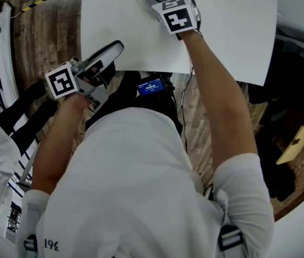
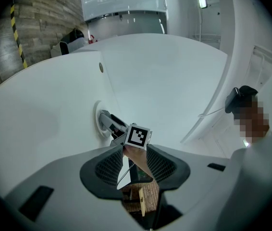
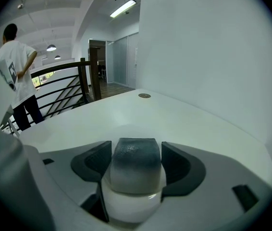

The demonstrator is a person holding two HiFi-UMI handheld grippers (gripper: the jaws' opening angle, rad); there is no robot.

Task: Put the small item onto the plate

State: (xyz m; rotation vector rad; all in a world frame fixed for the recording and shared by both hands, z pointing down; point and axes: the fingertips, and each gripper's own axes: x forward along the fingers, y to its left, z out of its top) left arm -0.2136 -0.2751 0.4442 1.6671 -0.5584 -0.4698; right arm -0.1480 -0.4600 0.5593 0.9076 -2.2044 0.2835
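nearest the body, the left gripper (image 2: 135, 152) is held off the near edge of the white rectangular table (image 1: 232, 31), over the wooden floor; its jaws are seen narrowly apart with nothing between them, so no part in the task is judged for it at present. further out, across the table, the right gripper (image 3: 136, 158) is reached forward and its jaws are closed on the small rounded block, dark grey on top and fading to pale below (image 3: 135, 174), which is held upright between the black pads. just beyond and beneath it the round white plate (image 2: 97, 129) is seen at the far part of the table, with the jaws directly over it. whether the block is touching the plate cannot be told. the placing step is judged to be in hand and nearly done. for the next move, the block should be settled flat on the plate, the jaws widened gently, and the gripper lifted clear so that the block is not dragged or tipped.
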